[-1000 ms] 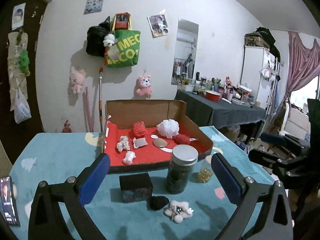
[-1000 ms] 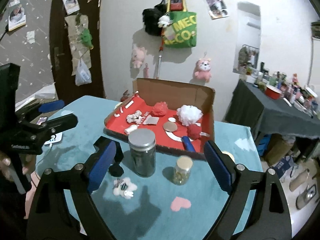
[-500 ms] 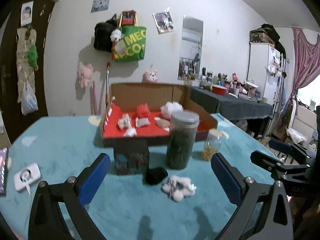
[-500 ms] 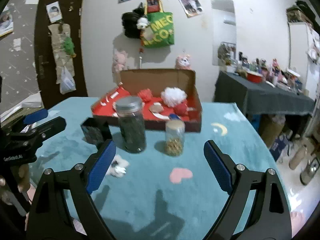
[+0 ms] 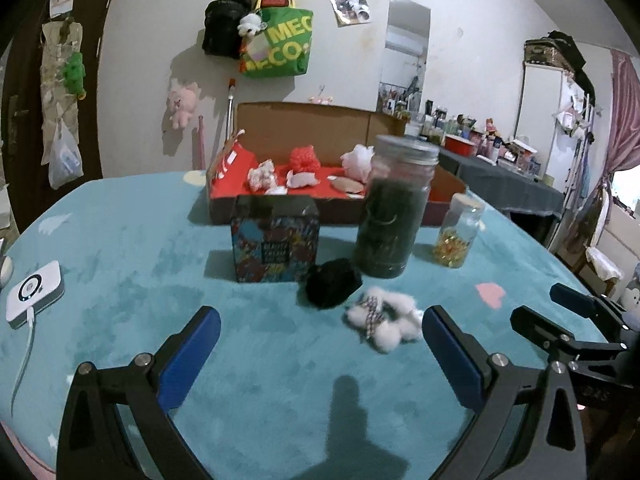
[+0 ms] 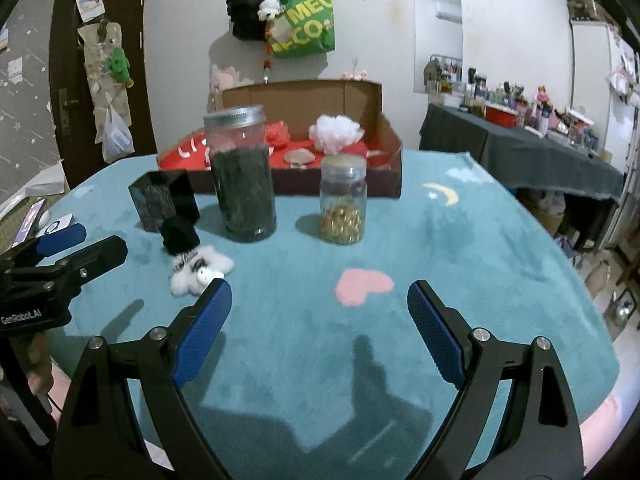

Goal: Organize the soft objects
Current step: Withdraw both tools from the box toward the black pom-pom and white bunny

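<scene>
Left gripper (image 5: 320,336) and right gripper (image 6: 319,302) both released, empty, over the teal-covered counter (image 6: 460,240). White fluffy plush toy (image 5: 384,320) lay touching the black fuzzy pompom (image 5: 330,282), near the dark-filled glass jar (image 5: 394,208).

Tall jar (image 5: 394,208) hides part of the cardboard box (image 5: 320,128); patterned box's (image 5: 275,240) print blurred

Bare teal cloth (image 6: 480,248) lies right of the small jar (image 6: 343,200).
</scene>
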### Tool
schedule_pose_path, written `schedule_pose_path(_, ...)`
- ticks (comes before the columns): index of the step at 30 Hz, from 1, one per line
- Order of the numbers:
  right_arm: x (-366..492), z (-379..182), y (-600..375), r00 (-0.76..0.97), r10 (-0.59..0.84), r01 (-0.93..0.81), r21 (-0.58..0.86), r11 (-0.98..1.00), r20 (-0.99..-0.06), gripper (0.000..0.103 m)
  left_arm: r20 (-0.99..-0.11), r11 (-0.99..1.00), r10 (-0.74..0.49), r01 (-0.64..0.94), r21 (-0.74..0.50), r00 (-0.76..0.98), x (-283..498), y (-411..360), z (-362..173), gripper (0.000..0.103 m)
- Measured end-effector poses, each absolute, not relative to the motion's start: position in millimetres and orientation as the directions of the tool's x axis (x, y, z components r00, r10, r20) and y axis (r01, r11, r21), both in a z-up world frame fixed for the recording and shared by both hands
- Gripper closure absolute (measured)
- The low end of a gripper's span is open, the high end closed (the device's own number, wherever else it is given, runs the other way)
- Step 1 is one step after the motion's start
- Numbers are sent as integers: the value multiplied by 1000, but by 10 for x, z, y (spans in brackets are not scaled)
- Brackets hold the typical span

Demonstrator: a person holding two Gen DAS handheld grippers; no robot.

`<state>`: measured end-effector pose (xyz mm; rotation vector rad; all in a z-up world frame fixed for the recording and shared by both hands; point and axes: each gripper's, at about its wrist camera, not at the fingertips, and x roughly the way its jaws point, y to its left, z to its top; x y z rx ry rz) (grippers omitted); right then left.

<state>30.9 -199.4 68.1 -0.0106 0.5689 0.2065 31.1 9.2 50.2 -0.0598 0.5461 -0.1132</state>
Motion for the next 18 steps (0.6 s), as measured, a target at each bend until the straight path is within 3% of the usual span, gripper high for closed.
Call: schedule_pose_path(18,515,499,-1829,755,243,-244,82,966,-609,13,-545,995,-94,74,-60,833,368,243,462,0)
